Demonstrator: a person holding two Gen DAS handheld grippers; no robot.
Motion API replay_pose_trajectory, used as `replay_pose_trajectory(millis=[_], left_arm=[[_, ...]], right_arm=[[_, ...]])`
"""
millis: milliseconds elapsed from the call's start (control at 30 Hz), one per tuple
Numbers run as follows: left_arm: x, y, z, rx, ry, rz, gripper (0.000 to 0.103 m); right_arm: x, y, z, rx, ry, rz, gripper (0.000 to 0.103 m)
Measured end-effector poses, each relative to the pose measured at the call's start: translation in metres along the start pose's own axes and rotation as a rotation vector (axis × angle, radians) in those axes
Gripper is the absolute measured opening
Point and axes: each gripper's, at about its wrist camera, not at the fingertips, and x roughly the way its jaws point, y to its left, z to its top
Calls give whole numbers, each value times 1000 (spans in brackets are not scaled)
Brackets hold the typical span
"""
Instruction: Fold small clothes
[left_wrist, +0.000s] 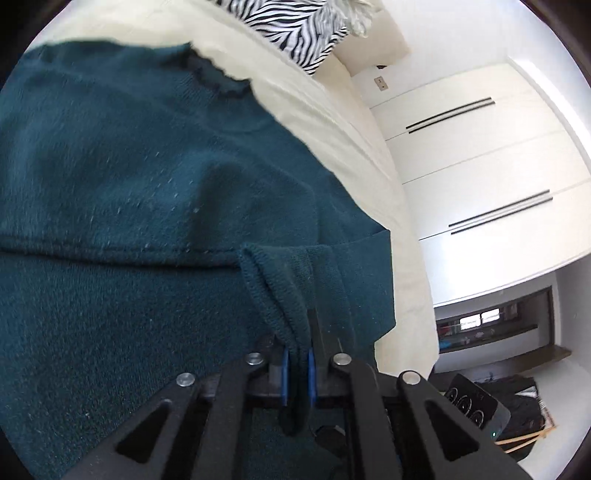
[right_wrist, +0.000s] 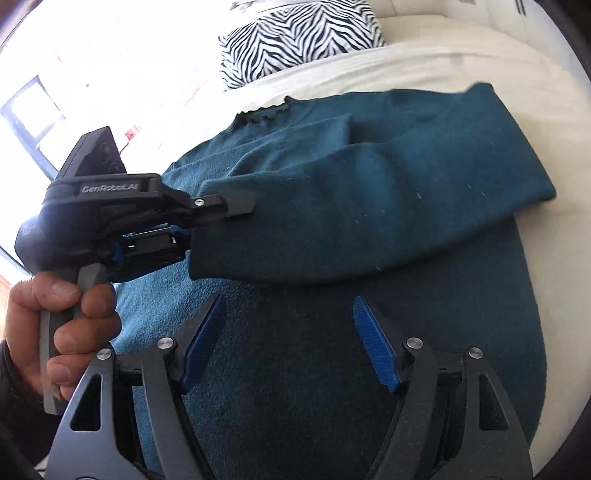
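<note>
Teal sweater: lying spread on a cream bed, sleeve cuff being pinched between the pressed-together pads of the left gripper. Right gripper: hovering directly above the sweater's body, fingers spread wide, gripping nothing. Zebra-print pillow: lying beyond both grippers.
</note>
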Motion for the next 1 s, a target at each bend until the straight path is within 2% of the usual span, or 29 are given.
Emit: replay_pose_trajectory(millis=[67, 167, 267, 333, 433, 533, 600, 800, 900, 933, 1000], left_arm=[[-14, -33, 4, 147, -51, 44, 8], [-41, -77, 10, 335, -130, 82, 8], [-65, -91, 23, 437, -196, 120, 8], [-73, -74, 41, 409, -204, 149, 8], [-79, -21, 65, 290, -194, 196, 8], [-80, 29, 80, 216, -178, 290, 8], [-75, 54, 83, 181, -163, 326, 8], [-62, 83, 77, 159, -129, 356, 9], [-54, 91, 72, 147, -116, 352, 9], [-54, 95, 69, 137, -114, 347, 12], [-54, 103, 66, 113, -119, 320, 14]], right_arm=[[-9, -21, -2, 106, -26, 71, 71], [-15, -43, -4, 215, -49, 132, 71], [-18, -51, -7, 245, -58, 150, 71], [-18, -53, -9, 245, -59, 148, 71], [-16, -55, -4, 264, -64, 157, 71], [-16, -61, 3, 304, -70, 173, 71], [-16, -65, 7, 333, -79, 188, 71], [-17, -78, 31, 451, -134, 260, 71], [-13, -89, 46, 518, -159, 262, 71], [-8, -95, 50, 545, -161, 264, 71], [4, -110, 59, 621, -144, 282, 72]])
